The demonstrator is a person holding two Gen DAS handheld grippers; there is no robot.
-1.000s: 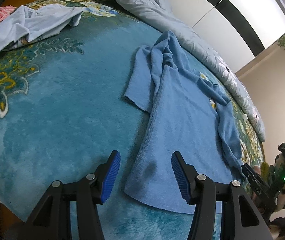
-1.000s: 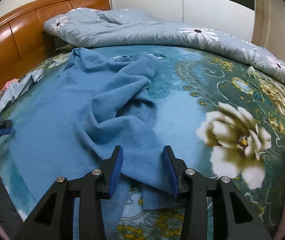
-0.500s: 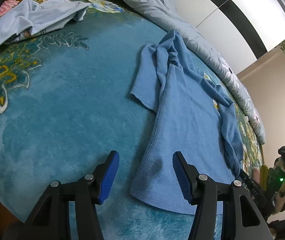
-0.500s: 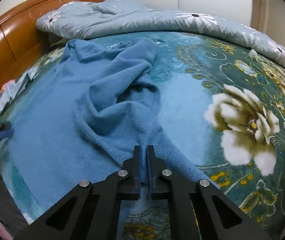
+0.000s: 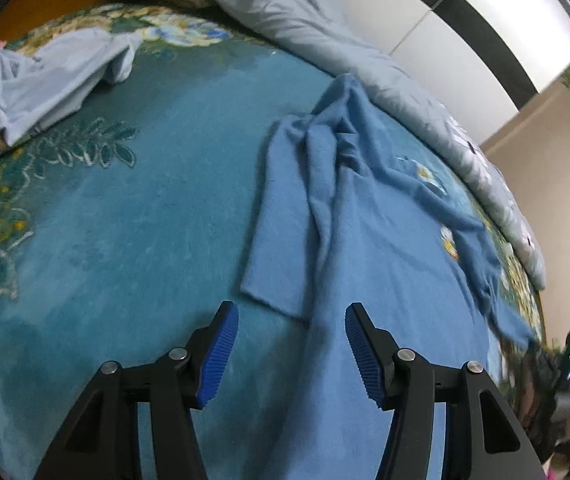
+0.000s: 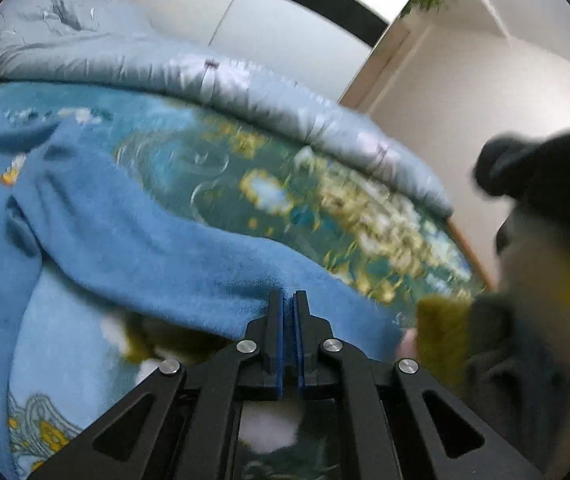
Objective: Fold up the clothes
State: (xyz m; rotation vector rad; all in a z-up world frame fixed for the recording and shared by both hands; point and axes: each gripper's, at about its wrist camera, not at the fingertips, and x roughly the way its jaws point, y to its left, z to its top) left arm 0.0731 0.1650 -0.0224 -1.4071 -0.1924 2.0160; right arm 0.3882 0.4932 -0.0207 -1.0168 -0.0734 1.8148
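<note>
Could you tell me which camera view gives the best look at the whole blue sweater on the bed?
The left wrist view: the blue sweater lies spread out there, body and both sleeves visible. The right wrist view shows only a blurred sleeve, pinched at its edge by the shut right gripper.

Floral teal bed cover (image 5: pixel 125 220), blue sweater (image 5: pixel 365 240), pale garment (image 5: pixel 45 80), grey quilt (image 5: pixel 325 28)

No readable txt from where I sit: no labels, brands, nos. or signs in either wrist view. Right view is motion-blurred; any small print there is too smeared to make out.
</note>
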